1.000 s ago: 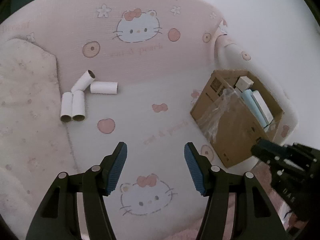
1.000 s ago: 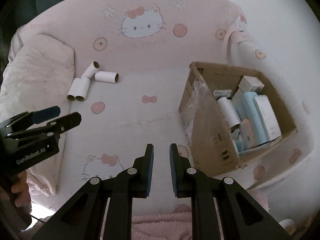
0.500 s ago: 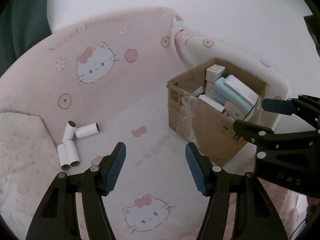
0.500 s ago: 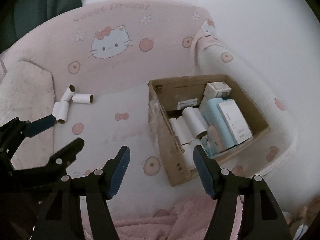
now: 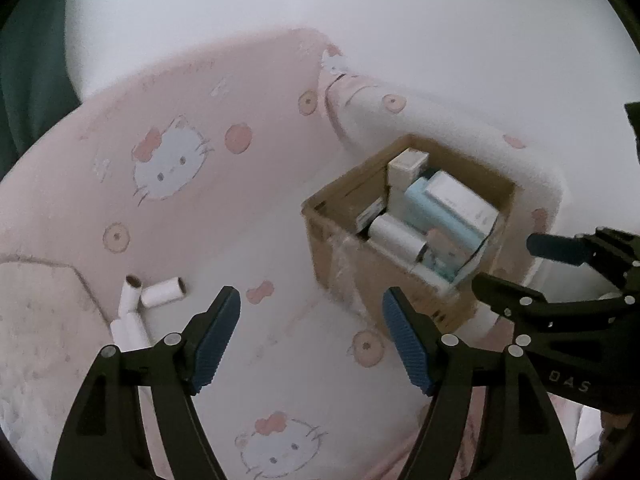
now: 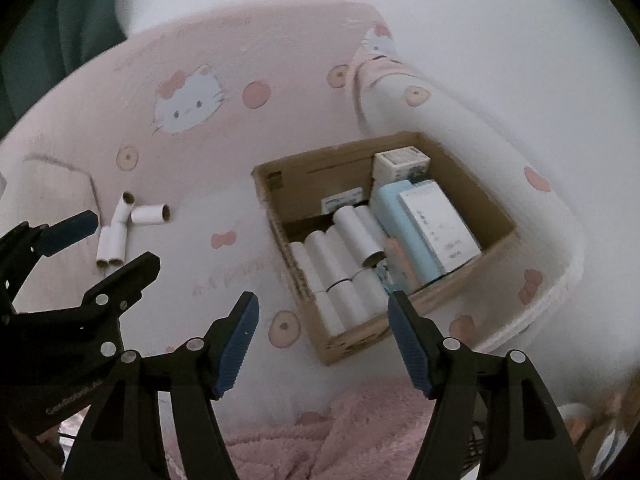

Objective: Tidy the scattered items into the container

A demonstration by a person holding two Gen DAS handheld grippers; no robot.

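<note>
While both grippers hung above it with nothing between their fingers, the pink bed (image 6: 224, 264), printed with white cats and peach dots, filled most of both views, its padded rail (image 6: 472, 132) curving along the far and right edges. A fluffy pink blanket (image 6: 340, 432) lay bunched at the near edge, and a pale quilted pillow (image 5: 36, 312) sat at the left edge.

The cardboard box (image 6: 304, 184) stood open in the right corner of the bed, tucked against the rail. Inside it, several white paper tubes (image 6: 332, 256) were stacked along its left side, with a pale blue pack (image 6: 404, 232) and white cartons (image 6: 440, 228) packed beside them on the right and a small white carton (image 6: 402, 164) at the far wall.

The left gripper (image 5: 312, 340) had its blue-padded jaws spread wide and held nothing. The right gripper (image 6: 324, 340) was likewise wide open and empty, poised near the box's front corner.

Four loose tubes (image 6: 120, 228) remained on the bed near the pillow, well apart from the box: two lay side by side touching, a third angled off their far end, and a fourth (image 6: 150, 215) lay crosswise just beside it.
</note>
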